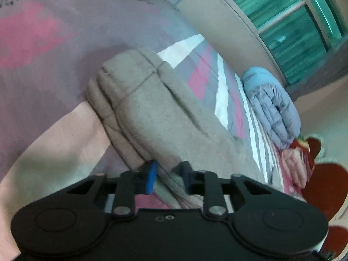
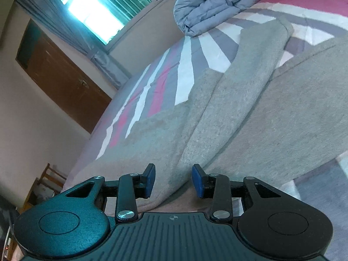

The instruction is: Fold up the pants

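Observation:
Grey fleece pants point(image 1: 152, 100) lie on a bed with a pink, grey and white patterned sheet point(image 1: 43, 43). In the left wrist view the cuffed end lies ahead, and my left gripper point(image 1: 168, 177) has its blue pads on either side of a fold of the grey cloth, a narrow gap between them. In the right wrist view the pants point(image 2: 250, 113) spread out ahead in folds, and my right gripper point(image 2: 174, 180) is open over the near edge of the cloth, which runs between the pads.
A folded blue-grey quilt point(image 1: 271, 104) lies at the bed's far edge, also in the right wrist view point(image 2: 213, 4). A pink quilt point(image 1: 295, 165) lies beside it. A window point(image 2: 97, 10), wooden door point(image 2: 61, 82) and a wooden chair point(image 2: 47, 180) stand beyond the bed.

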`<state>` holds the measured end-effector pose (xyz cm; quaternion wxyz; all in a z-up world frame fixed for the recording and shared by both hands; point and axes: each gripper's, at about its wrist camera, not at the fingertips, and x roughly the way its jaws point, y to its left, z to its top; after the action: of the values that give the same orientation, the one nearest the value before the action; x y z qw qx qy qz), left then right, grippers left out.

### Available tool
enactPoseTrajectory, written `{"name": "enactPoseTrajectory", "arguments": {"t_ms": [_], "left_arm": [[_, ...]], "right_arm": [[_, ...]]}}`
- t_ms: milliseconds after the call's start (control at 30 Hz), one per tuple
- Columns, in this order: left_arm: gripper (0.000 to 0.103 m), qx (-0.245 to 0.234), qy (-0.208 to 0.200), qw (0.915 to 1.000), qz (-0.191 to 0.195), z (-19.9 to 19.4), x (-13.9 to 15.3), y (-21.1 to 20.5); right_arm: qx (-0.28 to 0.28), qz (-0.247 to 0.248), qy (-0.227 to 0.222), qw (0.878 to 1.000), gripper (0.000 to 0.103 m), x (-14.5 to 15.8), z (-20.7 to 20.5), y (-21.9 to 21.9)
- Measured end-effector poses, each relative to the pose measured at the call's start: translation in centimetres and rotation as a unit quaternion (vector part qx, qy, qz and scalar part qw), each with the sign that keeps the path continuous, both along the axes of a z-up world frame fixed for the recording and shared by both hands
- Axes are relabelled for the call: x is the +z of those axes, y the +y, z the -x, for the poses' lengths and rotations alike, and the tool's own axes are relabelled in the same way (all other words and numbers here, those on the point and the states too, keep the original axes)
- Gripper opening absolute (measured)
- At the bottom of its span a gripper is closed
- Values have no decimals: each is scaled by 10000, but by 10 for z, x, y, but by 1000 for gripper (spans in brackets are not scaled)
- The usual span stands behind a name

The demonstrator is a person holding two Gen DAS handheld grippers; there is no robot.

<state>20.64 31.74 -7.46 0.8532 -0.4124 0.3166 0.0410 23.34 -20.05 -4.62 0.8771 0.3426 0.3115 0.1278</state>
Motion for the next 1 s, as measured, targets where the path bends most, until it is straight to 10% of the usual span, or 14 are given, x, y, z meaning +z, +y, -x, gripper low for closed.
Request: {"name": "enactPoseTrajectory", "arguments": {"t_ms": [133, 200, 467, 633, 1000], "left_arm": [[2, 55, -76, 10000, -12, 5, -1, 2], [2, 63, -189, 9998, -59, 12, 5, 3], [2, 38, 148, 9998, -130, 14, -7, 4], [5, -69, 89, 9931, -1169, 22, 35, -23], [25, -117, 697, 9763, -2045, -3, 14, -72]], "right_arm": [[12, -23, 378, 9993, 34, -14, -27, 3], [25, -22, 515, 9987, 10, -17, -35, 4], [241, 54, 512, 9984, 10, -29, -21, -1], [-220, 252, 100, 9994, 39, -8, -5, -16], [-357, 1724, 327, 9838, 39, 16, -71, 0]]}}
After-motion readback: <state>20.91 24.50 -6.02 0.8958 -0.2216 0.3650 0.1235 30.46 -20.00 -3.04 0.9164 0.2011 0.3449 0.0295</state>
